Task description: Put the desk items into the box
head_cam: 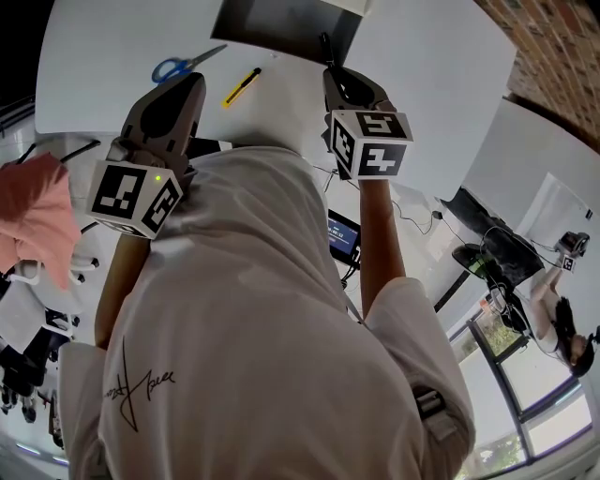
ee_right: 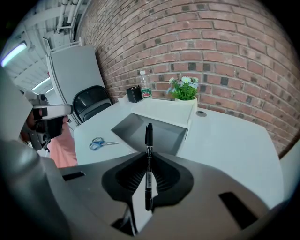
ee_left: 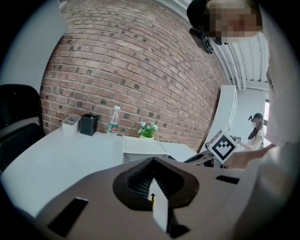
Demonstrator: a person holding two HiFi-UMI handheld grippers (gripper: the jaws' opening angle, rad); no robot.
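Observation:
My right gripper (ee_right: 149, 157) is shut on a black marker pen (ee_right: 148, 136), which sticks out past the fingertips toward the open white box (ee_right: 154, 133). In the head view this gripper (head_cam: 352, 94) is over the table just below the box (head_cam: 281, 23). My left gripper (ee_left: 152, 164) is shut with nothing held; a small yellow speck shows low in its gap. In the head view the left gripper (head_cam: 169, 108) is at the table's near left. Blue-handled scissors (head_cam: 183, 64) and a yellow utility knife (head_cam: 242, 86) lie on the table between the grippers and the box.
A potted plant (ee_right: 184, 89), a water bottle (ee_right: 145, 84) and a black pen holder (ee_right: 134, 94) stand at the back by the brick wall. A black chair (ee_right: 91, 105) is at the left end. A pink cloth (head_cam: 37, 220) hangs at the left.

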